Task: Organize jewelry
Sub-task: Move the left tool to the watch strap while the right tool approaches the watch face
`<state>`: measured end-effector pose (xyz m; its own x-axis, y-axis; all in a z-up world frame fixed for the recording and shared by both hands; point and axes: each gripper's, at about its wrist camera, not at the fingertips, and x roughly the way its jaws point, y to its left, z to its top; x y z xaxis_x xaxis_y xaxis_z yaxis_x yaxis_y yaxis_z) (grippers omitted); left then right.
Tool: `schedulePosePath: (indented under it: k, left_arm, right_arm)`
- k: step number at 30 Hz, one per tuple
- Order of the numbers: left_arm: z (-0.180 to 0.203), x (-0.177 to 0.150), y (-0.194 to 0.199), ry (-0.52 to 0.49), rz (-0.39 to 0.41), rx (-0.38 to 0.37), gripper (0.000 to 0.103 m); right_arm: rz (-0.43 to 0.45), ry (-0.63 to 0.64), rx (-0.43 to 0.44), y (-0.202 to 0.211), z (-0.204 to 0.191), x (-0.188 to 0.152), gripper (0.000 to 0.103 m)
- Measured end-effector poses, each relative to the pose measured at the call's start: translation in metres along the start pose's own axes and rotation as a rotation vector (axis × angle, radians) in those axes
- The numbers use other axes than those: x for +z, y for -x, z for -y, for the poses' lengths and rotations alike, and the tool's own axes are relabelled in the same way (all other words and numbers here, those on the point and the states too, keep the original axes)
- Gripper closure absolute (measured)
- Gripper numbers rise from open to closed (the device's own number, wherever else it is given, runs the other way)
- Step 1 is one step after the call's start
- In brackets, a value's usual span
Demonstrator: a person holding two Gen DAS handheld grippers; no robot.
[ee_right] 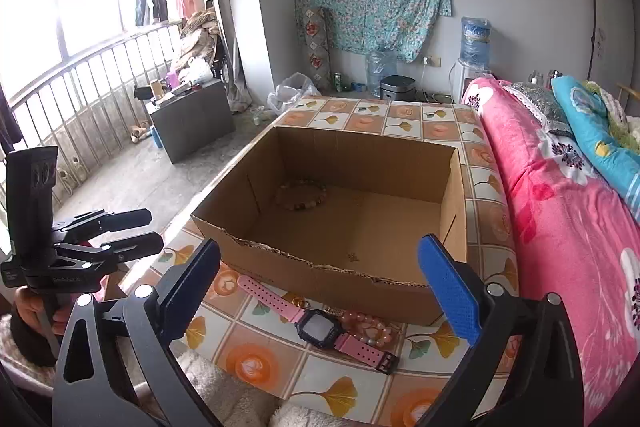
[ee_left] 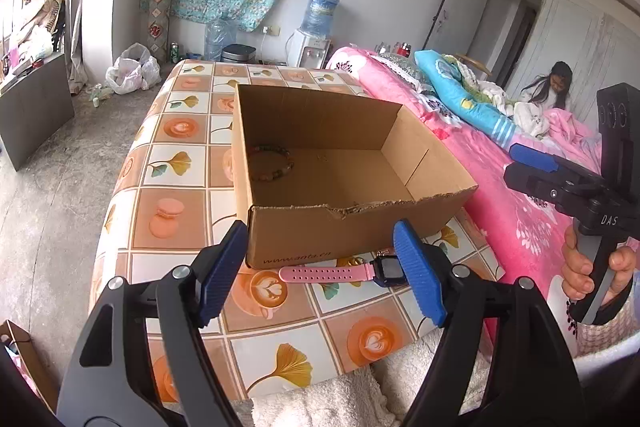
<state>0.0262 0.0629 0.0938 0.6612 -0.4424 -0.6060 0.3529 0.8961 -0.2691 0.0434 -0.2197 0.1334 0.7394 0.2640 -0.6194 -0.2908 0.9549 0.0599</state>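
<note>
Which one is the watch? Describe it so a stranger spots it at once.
Find the cardboard box on the tiled tablecloth. Just outside its torn near wall lies the watch, flat on the cloth. It has a pink strap and a dark square face, unlike the pink bead bracelet beside it.

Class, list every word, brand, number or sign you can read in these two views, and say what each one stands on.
"www.anta.cn" – front wall of the cardboard box.
"DAS" – body of the right gripper, seen from the left wrist.
Body of the left gripper, seen from the right wrist: white lettering, too blurred to read.
Water jug label: too small to read.
Watch screen: nothing legible.
</note>
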Motion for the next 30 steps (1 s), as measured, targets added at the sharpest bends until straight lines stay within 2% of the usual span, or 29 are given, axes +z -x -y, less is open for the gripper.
schedulePosePath:
  k: [5,9,16,21,28,30]
  left_arm:
    - [-0.006,-0.022,-0.014,0.019,-0.044,0.039,0.030]
    - [-0.007,-0.036,-0.030,0.024,-0.088,0.071,0.030]
    - [-0.007,-0.043,-0.056,0.020,-0.140,0.087,0.030]
    - [-0.005,-0.040,-0.072,0.030,-0.161,0.099,0.029]
    - [-0.005,-0.033,-0.091,0.034,-0.182,0.103,0.029]
    - [-0.001,-0.032,-0.095,0.022,-0.185,0.109,0.029]
  right_arm:
    - [-0.085,0.113,-0.131,-0.009,-0.012,-0.022,0.007]
    - [-0.149,0.144,-0.161,-0.019,-0.014,-0.042,0.007]
    - [-0.128,0.011,-0.134,-0.022,0.004,-0.064,0.006]
    - [-0.137,-0.106,-0.144,-0.036,0.021,-0.066,0.007]
    - [-0.177,-0.226,-0.066,-0.060,0.043,-0.061,0.007]
    - [-0.180,-0.235,-0.050,-0.065,0.046,-0.060,0.013]
